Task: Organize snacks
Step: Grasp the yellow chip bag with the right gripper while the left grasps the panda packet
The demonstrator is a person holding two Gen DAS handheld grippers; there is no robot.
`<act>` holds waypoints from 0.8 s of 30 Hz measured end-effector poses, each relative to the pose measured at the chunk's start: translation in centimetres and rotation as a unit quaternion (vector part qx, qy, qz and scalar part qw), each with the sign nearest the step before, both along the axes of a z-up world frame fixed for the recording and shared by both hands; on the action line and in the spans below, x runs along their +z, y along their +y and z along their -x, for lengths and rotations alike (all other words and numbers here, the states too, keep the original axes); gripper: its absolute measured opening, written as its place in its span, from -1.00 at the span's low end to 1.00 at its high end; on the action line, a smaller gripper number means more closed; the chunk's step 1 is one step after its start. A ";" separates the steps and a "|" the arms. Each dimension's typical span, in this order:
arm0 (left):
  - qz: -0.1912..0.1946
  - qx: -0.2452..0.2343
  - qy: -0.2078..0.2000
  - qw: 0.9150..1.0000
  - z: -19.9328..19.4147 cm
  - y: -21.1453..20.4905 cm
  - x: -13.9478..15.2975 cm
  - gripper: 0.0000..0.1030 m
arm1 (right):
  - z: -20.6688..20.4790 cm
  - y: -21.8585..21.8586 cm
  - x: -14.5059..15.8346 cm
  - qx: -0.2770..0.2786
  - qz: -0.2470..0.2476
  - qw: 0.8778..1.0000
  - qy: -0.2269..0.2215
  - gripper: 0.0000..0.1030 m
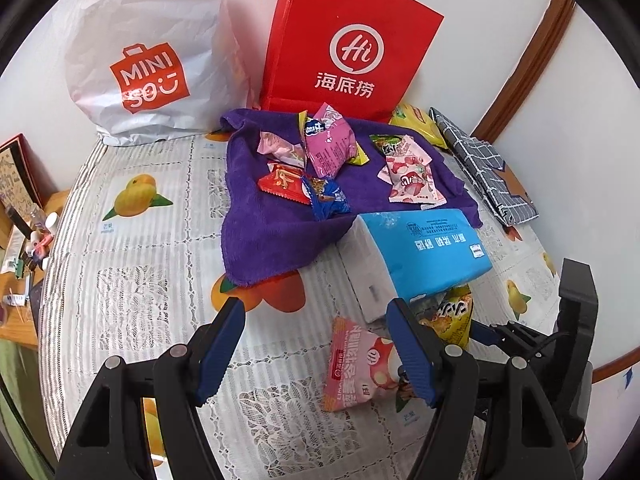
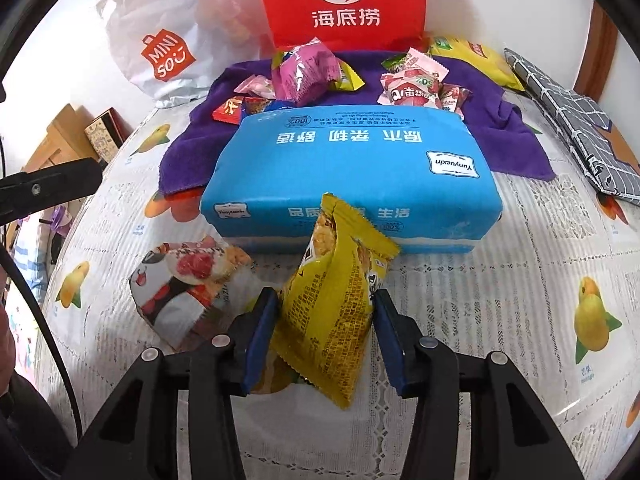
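My right gripper (image 2: 326, 304) is shut on a yellow snack packet (image 2: 332, 312), which stands upright between its blue pads, just in front of a blue tissue pack (image 2: 352, 168). The same yellow packet (image 1: 452, 316) shows in the left wrist view. My left gripper (image 1: 316, 308) hangs open over the fruit-print tablecloth (image 1: 132, 280) with nothing between its fingers. A pink snack packet (image 1: 360, 364) lies beside its right finger; in the right wrist view this packet (image 2: 188, 280) lies left of the yellow one. Several small snacks (image 1: 328, 148) lie on a purple towel (image 1: 264, 236).
A red paper bag (image 1: 348, 40) and a white plastic bag (image 1: 148, 52) stand against the wall behind the towel. A large yellow bag (image 2: 480, 60) and a folded grey checked cloth (image 2: 576, 120) lie at the right. A wooden side table with clutter (image 1: 24, 240) stands left.
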State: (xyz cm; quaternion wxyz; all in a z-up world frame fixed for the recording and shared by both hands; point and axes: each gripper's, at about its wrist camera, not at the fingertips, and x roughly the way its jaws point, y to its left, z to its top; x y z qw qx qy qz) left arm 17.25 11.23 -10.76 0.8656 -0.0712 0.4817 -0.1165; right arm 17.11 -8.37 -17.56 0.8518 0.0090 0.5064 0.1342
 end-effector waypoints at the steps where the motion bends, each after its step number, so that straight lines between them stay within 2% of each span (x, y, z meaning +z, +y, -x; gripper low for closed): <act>1: -0.001 -0.001 0.001 1.000 0.0 -0.1 -0.1 0.39 | 0.1 -0.1 0.1 0.002 -0.001 1.000 -0.002 -0.13; 9: -0.005 -0.004 0.004 1.000 -0.1 -0.6 -0.4 0.39 | 0.5 -0.6 0.7 0.012 -0.004 1.000 -0.010 -0.24; 19: 0.004 0.022 0.015 1.000 0.0 0.4 -0.9 0.39 | 1.2 -2.4 1.3 0.010 -0.015 1.000 -0.023 -0.25; 24: 0.012 0.021 0.018 1.000 0.6 -0.1 -1.2 0.39 | 1.4 -4.1 1.4 -0.001 -0.008 0.999 -0.034 -0.25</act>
